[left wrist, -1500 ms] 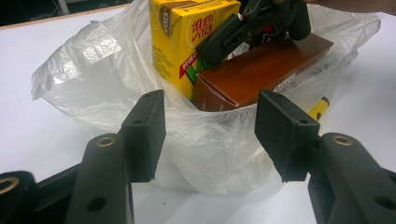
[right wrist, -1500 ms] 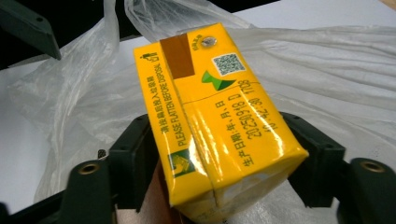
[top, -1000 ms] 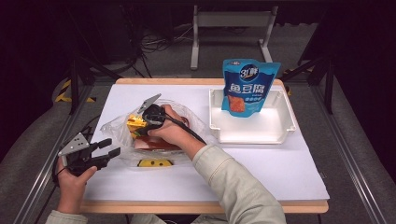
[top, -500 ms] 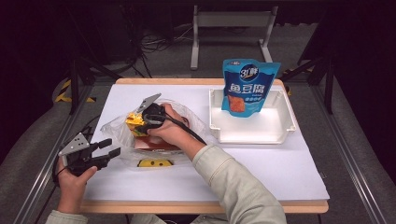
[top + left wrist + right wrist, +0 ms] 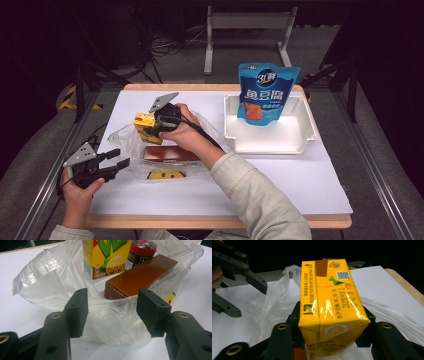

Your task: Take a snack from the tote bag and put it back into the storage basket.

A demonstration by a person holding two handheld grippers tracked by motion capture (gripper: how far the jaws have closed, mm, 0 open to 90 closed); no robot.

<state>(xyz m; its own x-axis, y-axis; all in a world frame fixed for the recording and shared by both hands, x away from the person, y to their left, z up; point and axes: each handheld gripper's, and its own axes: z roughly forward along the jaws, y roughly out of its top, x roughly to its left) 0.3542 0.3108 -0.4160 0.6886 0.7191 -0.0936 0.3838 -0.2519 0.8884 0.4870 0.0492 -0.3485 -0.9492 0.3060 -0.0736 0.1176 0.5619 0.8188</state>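
White sheeting covers the counter, with dark floor and a metal stand beyond its far edge. Near the left-middle lies a clear plastic bag, and the right claw grips a yellow juice carton just above the bag's far mouth, its jaws pressed on the carton's two broad sides. In the left gripper view the carton stands upright with its long axis roughly vertical and its printed front facing the left claw; in the right gripper view its taped, date-stamped top end faces the camera. That left claw rests low at the near-left edge of the bag, jaws wide apart with only loose film between them, holding nothing. My judgement is that the main risk lies in the bag: nothing pins it down, so the film could cling to the carton and rise with it, dragging the brown box and the red-lidded jar that sit inside. The carton's glossy skin could also slip in the grip if it tilts, since the jaws seem to hold it near one end. At the right, a white tray carries an upright blue pouch, leaving bare room in front.
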